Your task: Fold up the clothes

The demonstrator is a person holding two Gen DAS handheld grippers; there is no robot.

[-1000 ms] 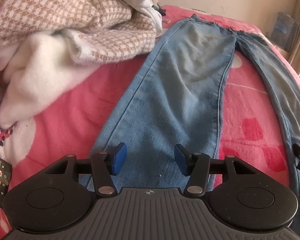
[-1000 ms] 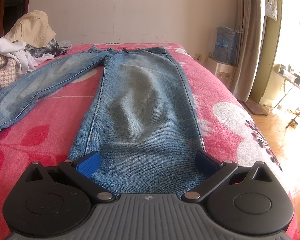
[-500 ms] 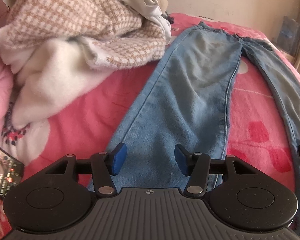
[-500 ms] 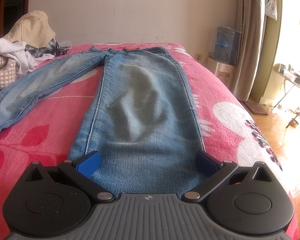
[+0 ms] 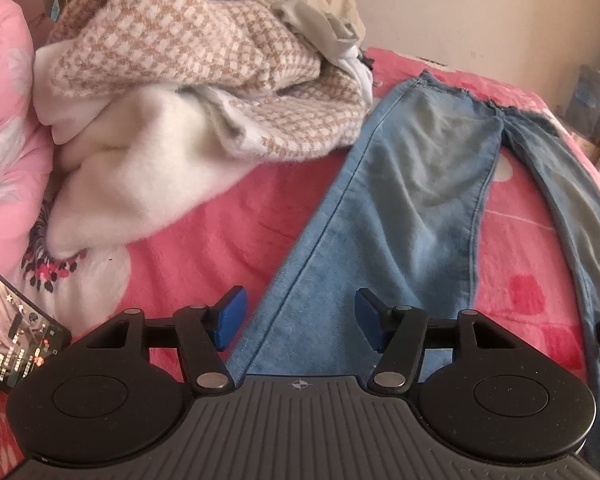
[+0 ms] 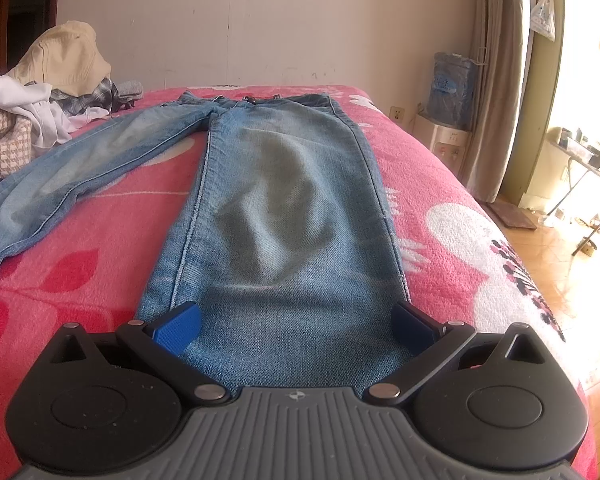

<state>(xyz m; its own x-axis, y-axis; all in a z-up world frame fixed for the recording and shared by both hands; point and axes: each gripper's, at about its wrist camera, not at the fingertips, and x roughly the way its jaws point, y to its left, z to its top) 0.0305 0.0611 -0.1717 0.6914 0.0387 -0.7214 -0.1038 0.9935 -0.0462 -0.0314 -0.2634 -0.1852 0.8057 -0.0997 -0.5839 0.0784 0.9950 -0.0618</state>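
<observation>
1. At the near edge of the bed [image 6: 100, 280], the hems of a pair of jeans [image 6: 284, 208] lie flat on the pink flowered blanket, one leg under each camera.
2. On the right side the bed drops off close beside the right leg, with bare wooden floor [image 6: 560, 280] beyond; between the two legs a wedge of open blanket widens toward the near edge.
3. On the left, a phone [image 5: 16, 328] lies at the near corner, and a heap of clothes [image 5: 204, 92] crowds the far left, its checked edge just beside the left leg's outer seam.
4. The jeans run lengthwise away from the cameras, hems near, waistband far, close to the wall [image 6: 260, 20]. The right leg lies straight; the left leg angles outward, so the pair forms a V joined at the waist.
5. The left hand-held gripper [image 5: 298, 318] is released and its jaws are opening; the left leg's hem lies below the gap, and the pads do not press it.
6. The right hand-held gripper [image 6: 296, 326] is spread wide, its pads standing near the two edges of the right leg's hem, grasping nothing.
7. Farther right, a water dispenser [image 6: 452, 120] and a curtain [image 6: 496, 80] stand by the wall.
</observation>
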